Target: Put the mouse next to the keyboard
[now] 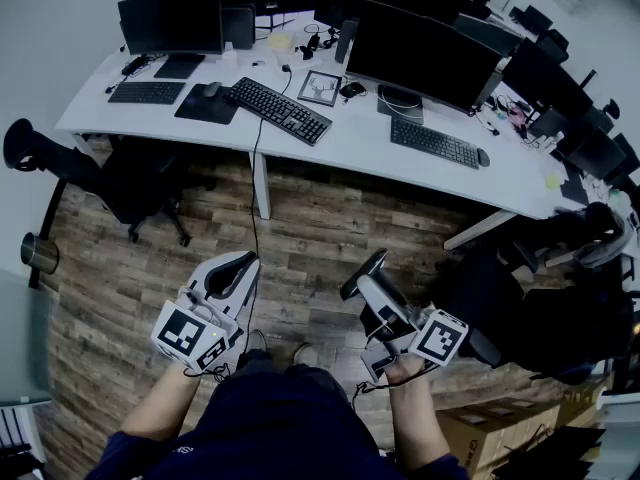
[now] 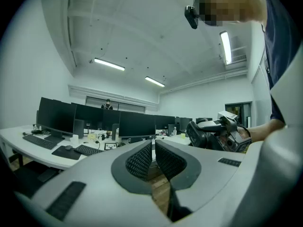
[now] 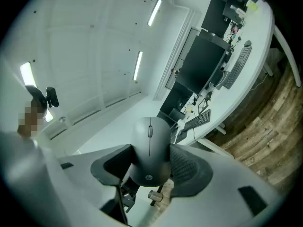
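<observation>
Right gripper (image 3: 151,161): jaws spread wide and clamped on the flanks of one grey mouse (image 3: 149,141), which is held well short of the desk (image 1: 350,153). Left gripper (image 2: 154,149): jaws closed together, nothing held. The mouse is best kept level and set flat beside a keyboard. Counted at twelve o'clock: three keyboards (image 1: 278,110). Grippers: two.

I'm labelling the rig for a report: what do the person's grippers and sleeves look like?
Both the left gripper and right gripper are pale grey, with dark ribbed pads and a cube with black-and-white square markers. The person wears dark blue short sleeves.
</observation>
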